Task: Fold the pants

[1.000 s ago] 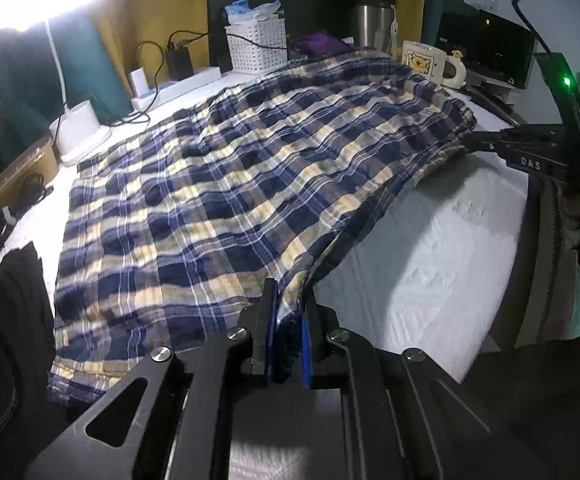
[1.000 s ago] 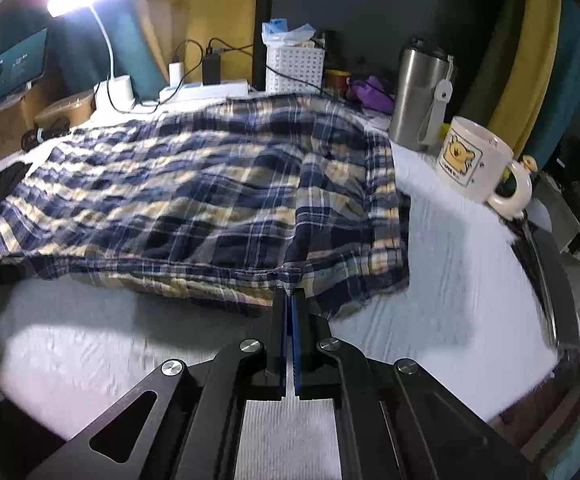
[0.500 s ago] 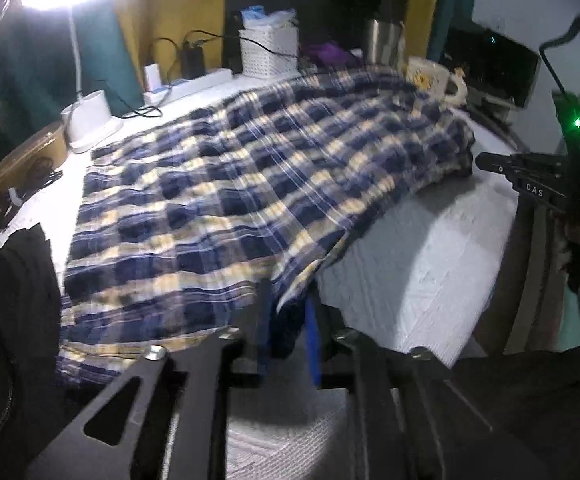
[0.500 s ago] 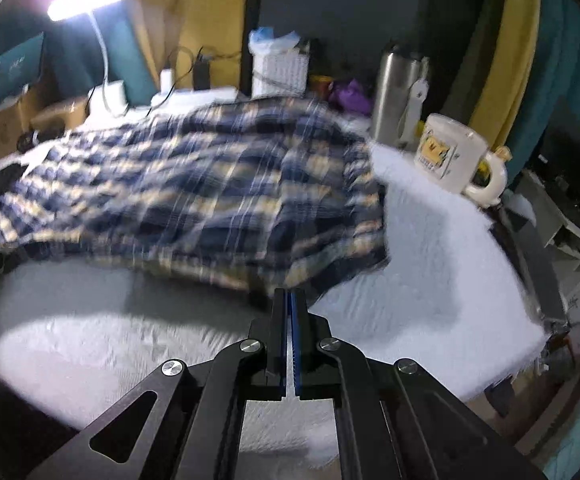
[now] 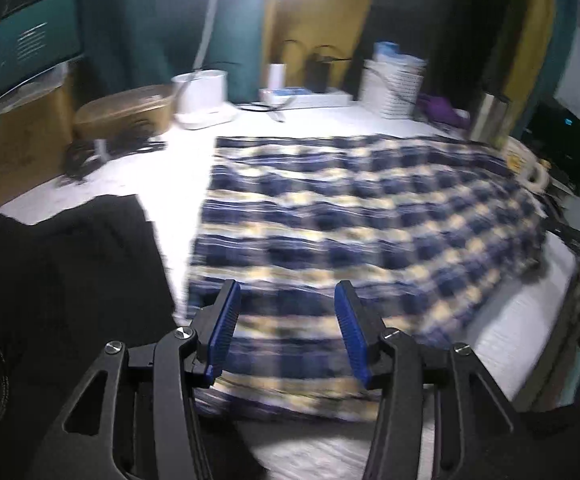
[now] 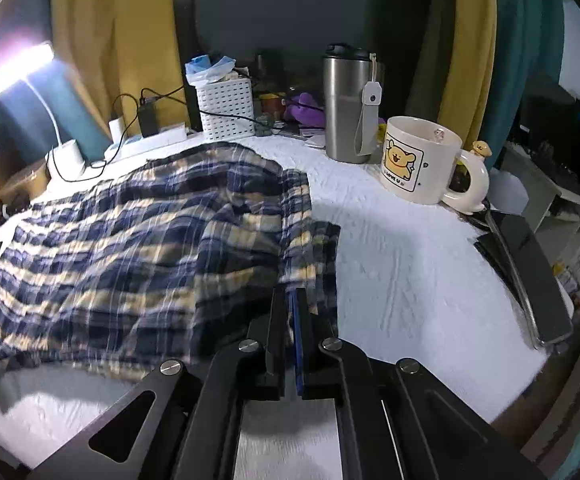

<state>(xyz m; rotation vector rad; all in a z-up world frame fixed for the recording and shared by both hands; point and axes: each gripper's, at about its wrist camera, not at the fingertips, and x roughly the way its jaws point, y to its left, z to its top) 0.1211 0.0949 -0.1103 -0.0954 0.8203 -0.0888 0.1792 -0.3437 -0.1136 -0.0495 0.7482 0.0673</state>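
Note:
The blue and cream plaid pants (image 5: 369,220) lie spread on the white textured cover (image 6: 409,260). In the left wrist view, which is blurred by motion, my left gripper (image 5: 286,286) hovers over their near left end. Its jaws are opening, the blue pads stand well apart, and no cloth is pinched between them. In the right wrist view the plaid pants (image 6: 130,240) bunch up at their right end. My right gripper (image 6: 291,292) is shut there, and the cloth's edge runs into its narrow pads.
A black garment (image 5: 70,280) lies left of the pants. A bear mug (image 6: 417,160), steel tumbler (image 6: 347,108), white basket (image 6: 226,108), power strip (image 6: 150,142) and lit lamp (image 6: 18,64) line the back. A dark flat slab (image 6: 529,264) sits at the right edge.
My left gripper let go of the pants' edge, opened and swung left over their end. My right gripper stayed shut and shifted with the cloth, which now lies bunched at the right.

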